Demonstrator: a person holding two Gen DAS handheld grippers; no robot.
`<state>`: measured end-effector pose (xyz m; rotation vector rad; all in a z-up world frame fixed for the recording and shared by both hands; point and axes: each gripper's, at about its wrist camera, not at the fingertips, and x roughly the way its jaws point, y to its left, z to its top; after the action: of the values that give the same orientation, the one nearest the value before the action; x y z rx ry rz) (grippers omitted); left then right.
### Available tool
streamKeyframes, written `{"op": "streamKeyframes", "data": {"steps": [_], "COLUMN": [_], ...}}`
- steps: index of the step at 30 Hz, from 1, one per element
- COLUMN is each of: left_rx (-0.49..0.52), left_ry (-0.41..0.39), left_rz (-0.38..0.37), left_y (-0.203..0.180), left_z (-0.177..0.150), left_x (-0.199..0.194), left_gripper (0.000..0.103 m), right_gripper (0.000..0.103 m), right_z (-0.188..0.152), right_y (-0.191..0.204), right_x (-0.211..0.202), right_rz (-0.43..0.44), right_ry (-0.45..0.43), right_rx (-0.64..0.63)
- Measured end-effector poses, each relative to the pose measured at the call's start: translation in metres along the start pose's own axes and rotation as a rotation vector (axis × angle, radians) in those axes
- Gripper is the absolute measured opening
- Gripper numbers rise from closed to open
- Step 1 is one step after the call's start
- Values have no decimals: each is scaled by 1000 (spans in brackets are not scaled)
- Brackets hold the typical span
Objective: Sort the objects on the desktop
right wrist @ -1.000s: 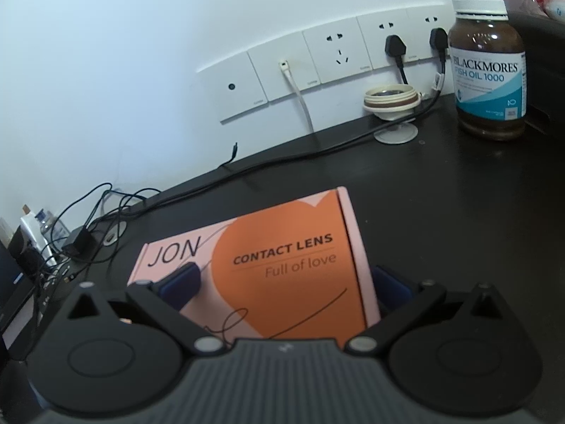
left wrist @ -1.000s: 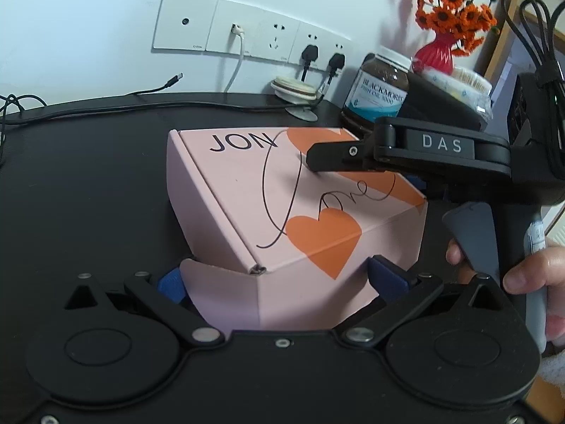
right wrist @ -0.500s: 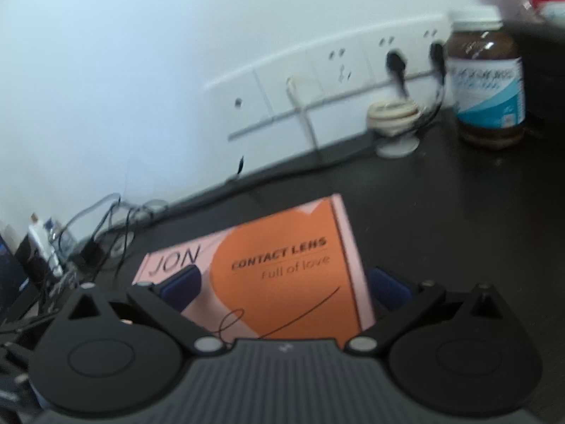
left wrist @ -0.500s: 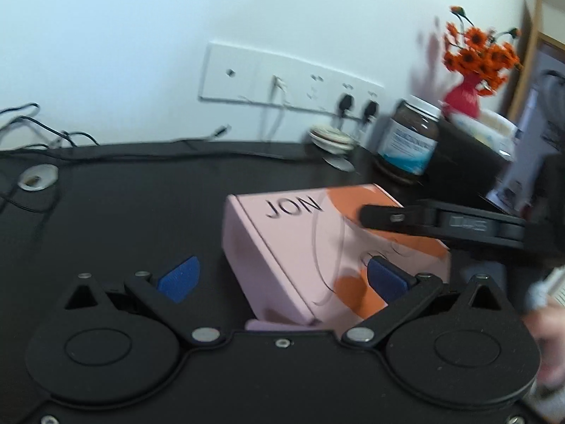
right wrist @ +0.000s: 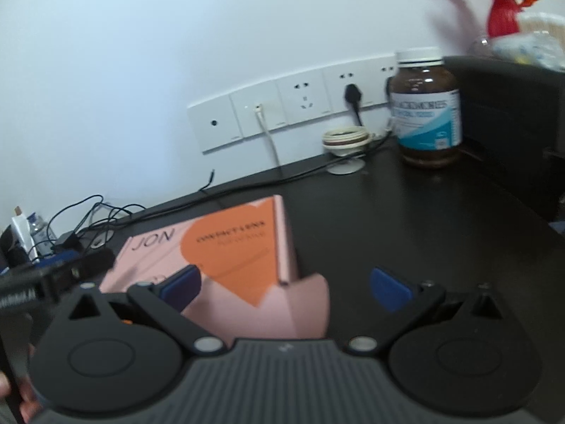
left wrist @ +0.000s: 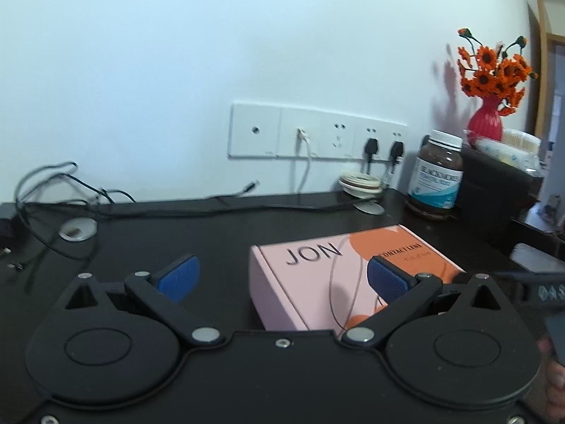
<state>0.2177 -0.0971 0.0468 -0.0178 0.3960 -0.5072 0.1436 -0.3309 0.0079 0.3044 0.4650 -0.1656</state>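
A pink and orange contact lens box (left wrist: 356, 272) marked JON lies flat on the black desk (left wrist: 176, 233). My left gripper (left wrist: 282, 277) is open and empty, above and left of the box; its right pad overlaps the box top in view. In the right wrist view the same box (right wrist: 229, 251) lies at lower left with a side flap sticking out. My right gripper (right wrist: 286, 288) is open and empty, with its left pad over the box and its right pad over bare desk.
A brown fish oil bottle (left wrist: 436, 176) stands at the back right by a black case (left wrist: 494, 190) with a red vase of orange flowers (left wrist: 489, 120). A small round stand (left wrist: 362, 190), wall sockets (left wrist: 317, 132) and loose cables (left wrist: 70, 190) line the back.
Both grippers have let go of the box and pulled back and up. The left gripper swung left, the right gripper swung right. The box now lies flat on the desk.
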Motion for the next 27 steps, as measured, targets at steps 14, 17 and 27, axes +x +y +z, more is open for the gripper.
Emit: {"op": "streamKeyframes", "data": {"steps": [14,17,27], "left_rx": [20,12,20], "left_ry": [-2,-2,-5], "left_rz": [-70,-64,-9], "left_y": [-25,-25,-30], "left_z": [-17,-21,-36], "left_x": [-24,-32,-58], "left_gripper": [103,103,103], "right_gripper": [102,102,102], "right_z": [-42,-50,-72], "right_y": [-1,-1,2], "right_x": [-55,-65,-89], "right_rz": [-38,-41,-39], "right_ry": [-76,-88,-93], "right_rx": [-57,-61,-67]}}
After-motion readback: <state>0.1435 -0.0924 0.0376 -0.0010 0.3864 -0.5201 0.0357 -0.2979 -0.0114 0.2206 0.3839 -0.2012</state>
